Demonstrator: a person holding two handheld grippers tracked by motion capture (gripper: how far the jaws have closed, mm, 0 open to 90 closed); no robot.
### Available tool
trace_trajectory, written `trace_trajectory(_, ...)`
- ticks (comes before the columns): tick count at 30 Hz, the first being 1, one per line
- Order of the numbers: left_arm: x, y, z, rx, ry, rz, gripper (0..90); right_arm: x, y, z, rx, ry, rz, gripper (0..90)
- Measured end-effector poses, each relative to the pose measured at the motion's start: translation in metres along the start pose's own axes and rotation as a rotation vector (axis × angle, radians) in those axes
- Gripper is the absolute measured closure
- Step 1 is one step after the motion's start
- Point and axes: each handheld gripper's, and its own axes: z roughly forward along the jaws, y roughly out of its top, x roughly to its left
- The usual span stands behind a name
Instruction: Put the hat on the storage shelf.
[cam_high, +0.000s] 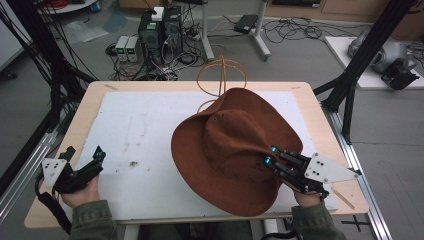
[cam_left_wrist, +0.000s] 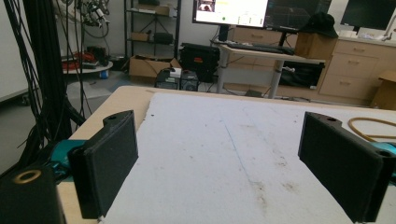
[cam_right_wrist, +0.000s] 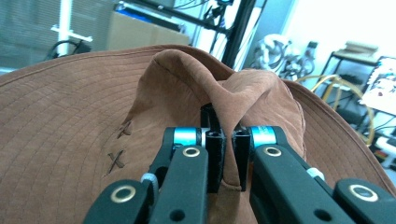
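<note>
Brown suede-like hat, wide brim, sits over the right half of the surface, on the white mat that covers most of the top. Hat is tilted: far edge of the brim rides high toward the back, near edge hangs close to the front rim of the mat. Crown faces up, creased, with two small X-shaped stitches on its side.

Right gripper comes in from the lower right, hand behind it. Its jaws are pinched nearly together on a fold of the hat's crown. In the right gripper view the right gripper has the brown fabric bunched up and standing between the black pads, the fold rising above them. Brim spreads out to either side below.

Left gripper rests at the front left corner of the surface, well apart from the hat, held in the left hand. Jaws stand wide, nothing between them. The left gripper view looks across bare, lightly stained mat between the left gripper's two pads.

Behind the hat, at the far edge of the surface, a looped wire stand of tan colour rises above the brim; a piece of its ring also lies at the right edge of the left gripper view.
</note>
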Motion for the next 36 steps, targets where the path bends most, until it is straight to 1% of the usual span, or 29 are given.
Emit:
trace_trajectory(1,0.0,0.0,0.0,0.0,0.0,0.0,12.2,-0.001,0.0,0.0,-0.006,-0.016,0.002,88.9)
trace_trajectory(2,0.0,0.0,0.0,0.0,-0.001,-0.001,12.2,-0.001,0.0,0.0,-0.006,-0.016,0.002,88.9)
trace_trajectory(3,0.0,0.0,0.0,0.001,-0.003,0.0,12.2,-0.001,0.0,-0.001,-0.007,-0.026,0.012,88.8)
trace_trajectory(4,0.0,0.0,0.0,0.001,-0.002,0.0,12.2,-0.003,0.0,0.0,-0.02,-0.039,-0.003,88.9)
trace_trajectory(5,0.0,0.0,0.0,0.001,-0.002,0.0,12.2,-0.003,0.0,0.0,-0.021,-0.043,0.001,88.9)
trace_trajectory(6,0.0,0.0,0.0,0.002,-0.003,0.0,12.2,-0.005,0.0,0.001,-0.03,-0.053,-0.009,88.9)
trace_trajectory(7,0.0,0.0,0.0,0.002,-0.003,-0.001,12.2,-0.005,0.0,0.001,-0.033,-0.068,-0.003,88.8)
trace_trajectory(8,0.0,0.0,0.0,0.002,-0.003,-0.002,12.2,-0.006,-0.001,0.001,-0.039,-0.071,-0.002,88.9)
trace_trajectory(9,0.0,0.0,0.0,0.003,-0.004,-0.002,12.2,-0.006,0.0,0.0,-0.039,-0.085,0.012,88.9)
trace_trajectory(10,0.0,0.0,0.0,0.002,-0.004,-0.004,12.2,-0.008,0.0,0.001,-0.057,-0.097,-0.011,88.8)
trace_trajectory(15,0.0,0.0,0.0,0.001,-0.001,-0.01,12.2,-0.014,0.004,-0.001,-0.083,-0.14,-0.015,88.8)
trace_trajectory(18,0.0,-0.001,0.0,-0.001,-0.003,-0.014,12.2,-0.02,0.008,0.001,-0.101,-0.17,-0.024,88.8)
trace_trajectory(19,-0.001,-0.001,0.0,-0.002,-0.002,-0.015,12.2,-0.02,0.008,0.001,-0.101,-0.17,-0.024,88.8)
trace_trajectory(21,-0.001,0.0,0.001,0.0,-0.005,-0.014,12.2,-0.023,0.01,0.003,-0.107,-0.182,-0.027,88.8)
trace_trajectory(24,-0.002,-0.001,0.002,0.0,-0.008,-0.015,12.2,-0.029,0.014,0.009,-0.115,-0.203,-0.046,88.8)
trace_trajectory(26,-0.002,-0.001,0.002,0.001,-0.009,-0.016,12.2,-0.035,0.02,0.017,-0.109,-0.222,-0.073,88.8)
trace_trajectory(28,-0.001,-0.001,0.002,0.001,-0.01,-0.015,12.2,-0.036,0.021,0.018,-0.108,-0.226,-0.076,88.8)
trace_trajectory(32,-0.001,-0.001,0.001,-0.002,-0.006,-0.024,12.2,-0.043,0.027,0.026,-0.113,-0.246,-0.088,88.9)
trace_trajectory(34,0.0,-0.001,0.001,-0.003,-0.007,-0.023,12.2,-0.047,0.03,0.032,-0.12,-0.263,-0.112,88.8)
trace_trajectory(36,-0.001,-0.001,0.001,-0.002,-0.008,-0.026,12.2,-0.048,0.031,0.034,-0.121,-0.269,-0.115,88.8)
